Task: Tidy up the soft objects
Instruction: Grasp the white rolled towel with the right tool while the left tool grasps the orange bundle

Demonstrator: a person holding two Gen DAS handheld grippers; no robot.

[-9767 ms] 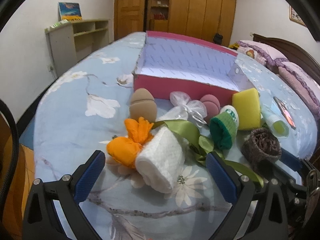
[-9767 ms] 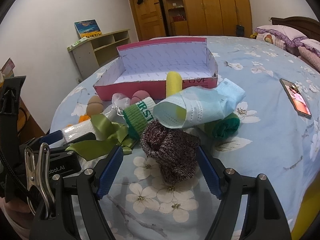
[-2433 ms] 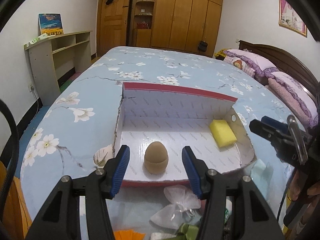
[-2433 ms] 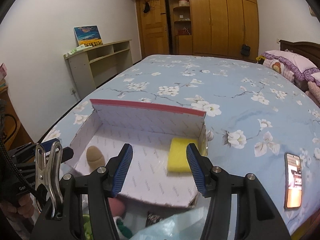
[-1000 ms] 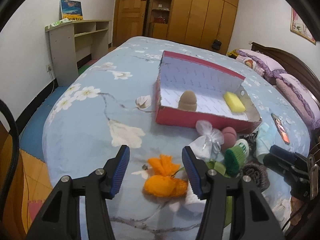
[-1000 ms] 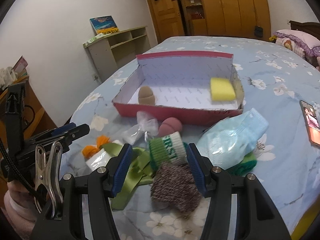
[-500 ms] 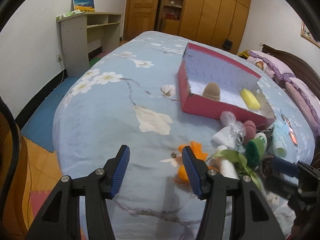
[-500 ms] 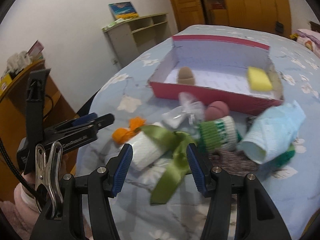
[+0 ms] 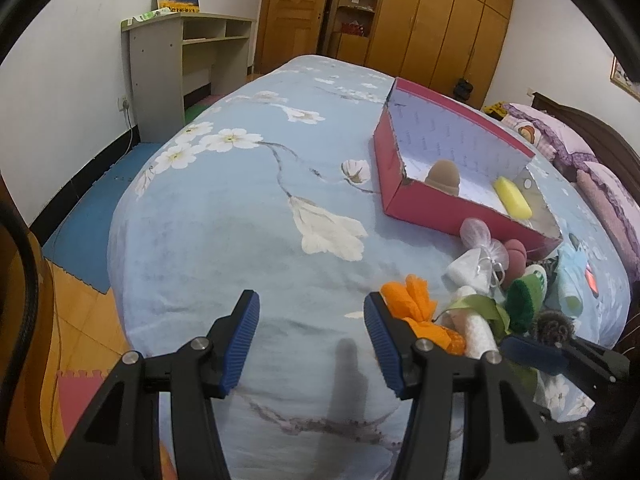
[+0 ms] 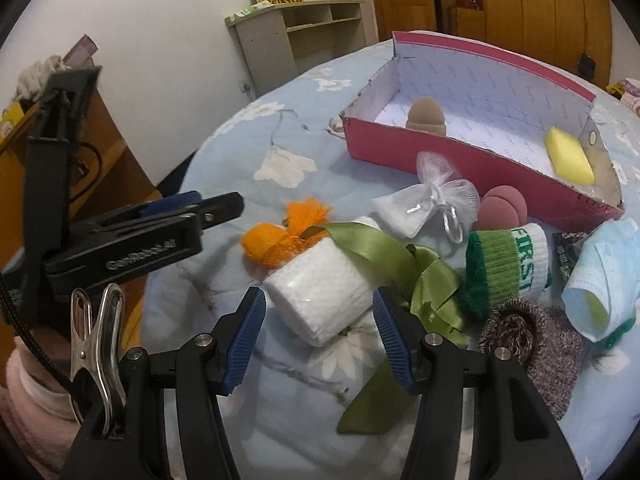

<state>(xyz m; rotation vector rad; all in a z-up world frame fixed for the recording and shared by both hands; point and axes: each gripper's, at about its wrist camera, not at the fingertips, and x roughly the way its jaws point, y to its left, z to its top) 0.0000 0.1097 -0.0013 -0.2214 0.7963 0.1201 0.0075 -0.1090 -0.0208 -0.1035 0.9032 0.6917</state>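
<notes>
right claw (image 10: 318,332) | now over white roll (image 10: 320,294) | was above box (image 10: 472,120)

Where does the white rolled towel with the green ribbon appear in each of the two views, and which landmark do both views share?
Left wrist view: the white rolled towel is low on the right, just right of the left gripper, partly hidden behind the orange pouch.
Right wrist view: the towel lies low in the centre, just beyond the open right gripper.
Shared landmark: the pink box holding the yellow sponge.
</notes>
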